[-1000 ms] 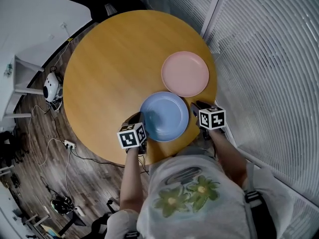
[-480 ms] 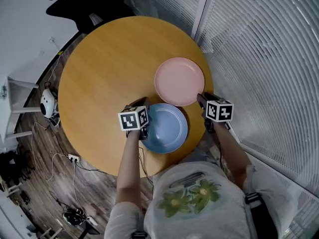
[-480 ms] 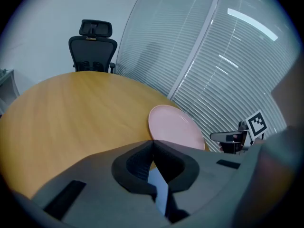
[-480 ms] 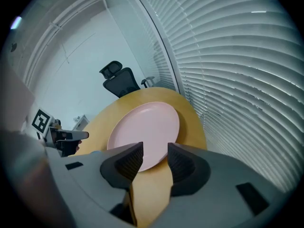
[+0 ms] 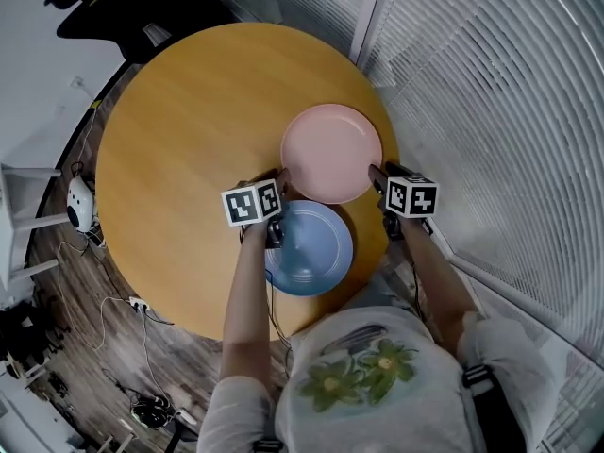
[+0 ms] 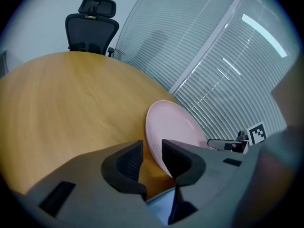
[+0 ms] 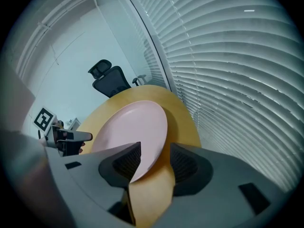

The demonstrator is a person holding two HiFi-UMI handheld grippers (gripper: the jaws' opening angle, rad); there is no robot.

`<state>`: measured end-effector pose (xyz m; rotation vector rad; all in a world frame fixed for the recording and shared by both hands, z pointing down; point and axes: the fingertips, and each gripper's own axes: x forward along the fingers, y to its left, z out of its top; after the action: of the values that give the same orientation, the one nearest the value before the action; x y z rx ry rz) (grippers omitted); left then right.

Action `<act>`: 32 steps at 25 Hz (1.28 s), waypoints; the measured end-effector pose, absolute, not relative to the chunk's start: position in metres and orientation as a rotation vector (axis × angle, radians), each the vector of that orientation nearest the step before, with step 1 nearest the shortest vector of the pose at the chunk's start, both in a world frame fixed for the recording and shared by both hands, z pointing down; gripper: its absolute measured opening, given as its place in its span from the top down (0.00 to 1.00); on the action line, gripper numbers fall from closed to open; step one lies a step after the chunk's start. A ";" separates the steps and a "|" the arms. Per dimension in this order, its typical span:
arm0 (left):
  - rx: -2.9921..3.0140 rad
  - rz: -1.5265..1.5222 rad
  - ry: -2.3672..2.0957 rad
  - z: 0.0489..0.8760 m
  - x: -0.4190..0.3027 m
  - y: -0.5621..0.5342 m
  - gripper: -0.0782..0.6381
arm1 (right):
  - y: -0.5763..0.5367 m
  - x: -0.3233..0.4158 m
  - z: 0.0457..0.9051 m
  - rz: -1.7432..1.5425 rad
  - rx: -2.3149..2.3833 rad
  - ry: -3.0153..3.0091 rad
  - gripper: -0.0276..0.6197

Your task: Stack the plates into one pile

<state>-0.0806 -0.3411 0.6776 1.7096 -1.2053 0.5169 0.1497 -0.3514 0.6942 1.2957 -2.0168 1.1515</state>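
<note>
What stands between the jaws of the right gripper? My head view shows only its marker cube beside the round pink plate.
Observer: The right gripper view shows the rim of the round pink plate between the jaws of the right gripper. The jaws are opening, and bare wood shows between the rim and one jaw, so nothing is clamped.
Operator: And the left gripper, does it hold the plate?
Observer: No. The left gripper is also opening its jaws. Mainly the round wooden table shows between them, and the plate's rim runs just beside one jaw tip.
</note>
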 end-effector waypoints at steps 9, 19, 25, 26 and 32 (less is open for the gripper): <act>1.670 0.551 -1.097 0.709 -0.068 -0.346 0.62 | -0.361 0.150 0.717 1.190 1.294 -1.994 0.68; 1.689 0.663 -1.050 0.716 -0.063 -0.354 0.76 | -0.360 0.144 0.724 1.159 1.264 -1.976 0.78; 1.738 0.780 -1.077 0.709 -0.063 -0.358 0.76 | -0.360 0.144 0.718 1.149 1.280 -1.997 0.78; 1.741 0.769 -1.078 0.706 -0.062 -0.359 0.76 | -0.361 0.145 0.716 1.148 1.285 -2.001 0.78; 1.766 0.749 -1.103 0.687 -0.061 -0.360 0.76 | -0.364 0.146 0.697 1.127 1.285 -2.036 0.78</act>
<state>-0.0605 -0.3604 0.6869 1.7665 -1.1028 0.7494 0.1459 -0.3642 0.6965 1.2853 -2.0362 1.1266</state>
